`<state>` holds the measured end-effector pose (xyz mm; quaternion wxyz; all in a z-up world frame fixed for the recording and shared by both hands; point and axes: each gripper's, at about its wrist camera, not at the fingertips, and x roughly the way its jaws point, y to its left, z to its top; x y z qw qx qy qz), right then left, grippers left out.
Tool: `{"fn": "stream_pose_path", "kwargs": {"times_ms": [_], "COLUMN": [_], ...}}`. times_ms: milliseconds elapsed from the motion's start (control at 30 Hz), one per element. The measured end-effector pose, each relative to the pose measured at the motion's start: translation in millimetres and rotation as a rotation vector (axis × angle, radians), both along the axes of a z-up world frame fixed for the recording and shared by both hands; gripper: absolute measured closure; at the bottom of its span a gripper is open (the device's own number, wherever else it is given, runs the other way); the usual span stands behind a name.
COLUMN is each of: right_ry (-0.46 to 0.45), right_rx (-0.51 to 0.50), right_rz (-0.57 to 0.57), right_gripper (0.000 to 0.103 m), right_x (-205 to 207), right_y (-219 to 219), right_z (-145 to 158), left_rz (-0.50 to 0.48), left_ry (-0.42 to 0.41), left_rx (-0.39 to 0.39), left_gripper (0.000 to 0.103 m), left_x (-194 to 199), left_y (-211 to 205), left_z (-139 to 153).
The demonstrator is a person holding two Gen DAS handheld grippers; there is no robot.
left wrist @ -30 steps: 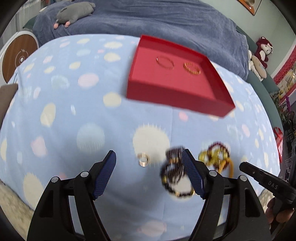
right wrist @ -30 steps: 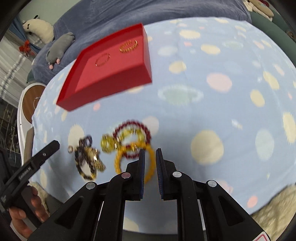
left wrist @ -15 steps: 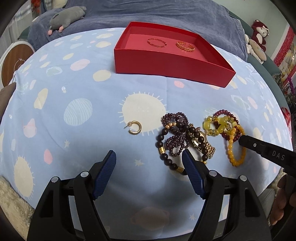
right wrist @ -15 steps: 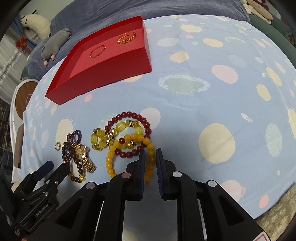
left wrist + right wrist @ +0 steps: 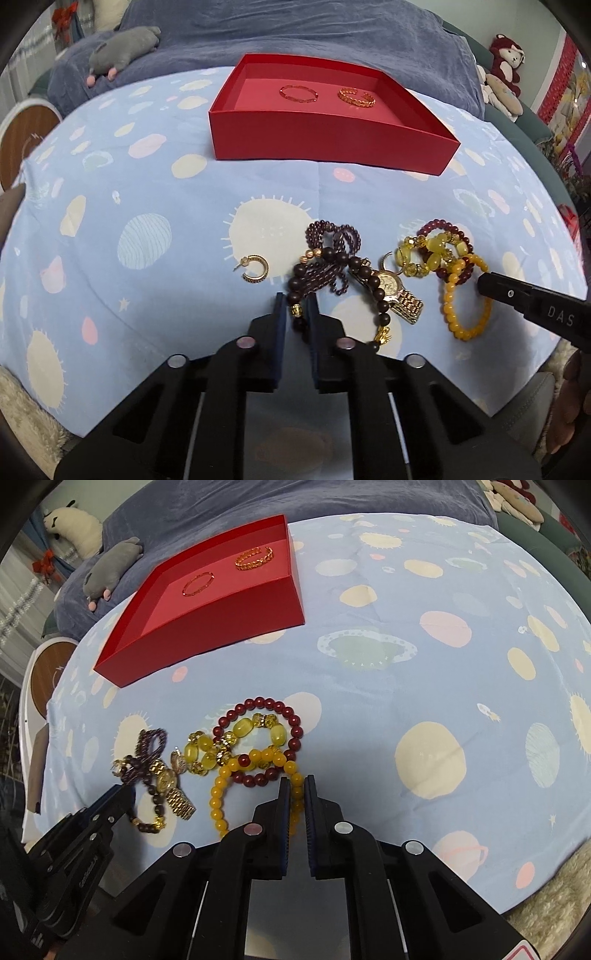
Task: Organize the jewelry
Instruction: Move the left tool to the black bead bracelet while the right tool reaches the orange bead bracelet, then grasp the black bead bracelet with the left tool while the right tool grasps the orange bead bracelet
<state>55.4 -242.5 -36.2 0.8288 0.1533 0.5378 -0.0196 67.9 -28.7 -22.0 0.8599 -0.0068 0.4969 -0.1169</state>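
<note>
left view only: gold hoop earring [image 5: 255, 268] mid-left | left gripper [image 5: 295, 306] clenched on dark bead bracelet [image 5: 332, 273], centre | right gripper [image 5: 294, 788] clenched on yellow bead bracelet [image 5: 236, 790], lower centre | red tray [image 5: 332, 129] top

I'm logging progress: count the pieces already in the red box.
2, both on the floor of the red box: a thin red bangle on the left and a gold chain-style cuff to its right. None appear hidden.

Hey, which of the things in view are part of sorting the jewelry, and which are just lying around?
Job: red box, dark bead bracelet, gold watch, yellow bead bracelet, red bead bracelet, gold hoop earring, left gripper, right gripper.
Lying about: grey plush mouse, red plush monkey.
</note>
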Motion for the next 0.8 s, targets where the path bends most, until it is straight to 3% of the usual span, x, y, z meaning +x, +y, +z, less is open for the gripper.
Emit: {"fn": "stream_pose_path", "kwargs": {"times_ms": [267,800], "right_ry": [-0.055,-0.179], "right_rx": [0.048,0.106], "right_rz": [-0.011,0.029], "right_gripper": [0.095,0.095], "right_x": [-8.0,7.8], "right_y": [-2.2,3.4], "right_z": [27.6,85.7], "left_rz": [0.034,-0.018], "left_ry": [0.021,-0.053], "left_rx": [-0.098,-0.202], "left_gripper": [0.096,0.096], "left_x": [-5.8,6.6], "left_y": [11.6,1.2], "left_z": [18.4,92.4]}}
